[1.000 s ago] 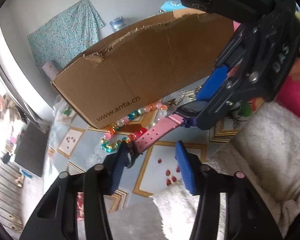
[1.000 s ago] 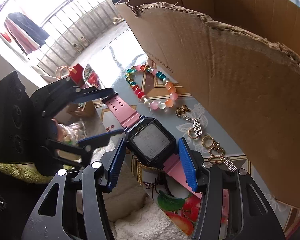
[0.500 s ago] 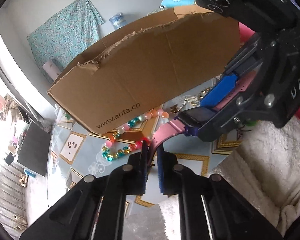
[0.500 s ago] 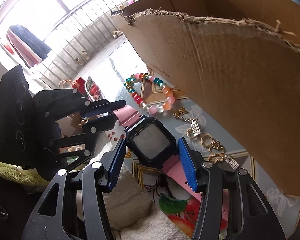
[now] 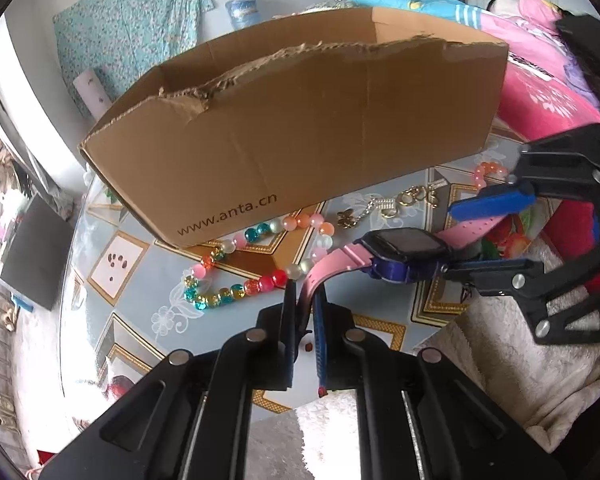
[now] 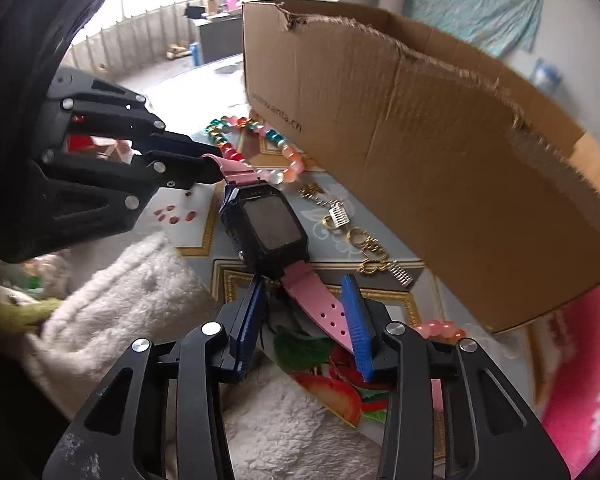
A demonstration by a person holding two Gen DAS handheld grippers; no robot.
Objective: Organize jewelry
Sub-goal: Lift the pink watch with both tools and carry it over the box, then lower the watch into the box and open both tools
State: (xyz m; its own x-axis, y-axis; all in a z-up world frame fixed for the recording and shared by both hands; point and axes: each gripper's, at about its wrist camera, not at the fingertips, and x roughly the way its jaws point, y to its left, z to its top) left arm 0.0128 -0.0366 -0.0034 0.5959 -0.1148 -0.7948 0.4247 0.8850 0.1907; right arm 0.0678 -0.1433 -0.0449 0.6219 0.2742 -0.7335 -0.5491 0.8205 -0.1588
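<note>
A pink-strapped watch (image 5: 404, 248) with a black face hangs above the table between both grippers. My left gripper (image 5: 303, 300) is shut on one end of its pink strap. My right gripper (image 6: 306, 312) is open, its blue pads either side of the other strap end (image 6: 320, 304) without gripping it; it also shows in the left wrist view (image 5: 488, 232). The watch face (image 6: 272, 228) lies just ahead of the right pads. A colourful bead bracelet (image 5: 236, 276) and gold charm pieces (image 5: 384, 208) lie on the table in front of a torn cardboard box (image 5: 300, 136).
The patterned glass table (image 5: 140, 280) carries the box along its far side. A white fluffy cloth (image 6: 148, 304) lies at the near edge. Small orange beads (image 6: 440, 328) sit near the box corner. Pink bedding (image 5: 540, 80) is at the right.
My left gripper closed on the pink strap end. My right gripper opened off the watch body and drew back toward the other strap end. The watch now hangs from the left gripper.
</note>
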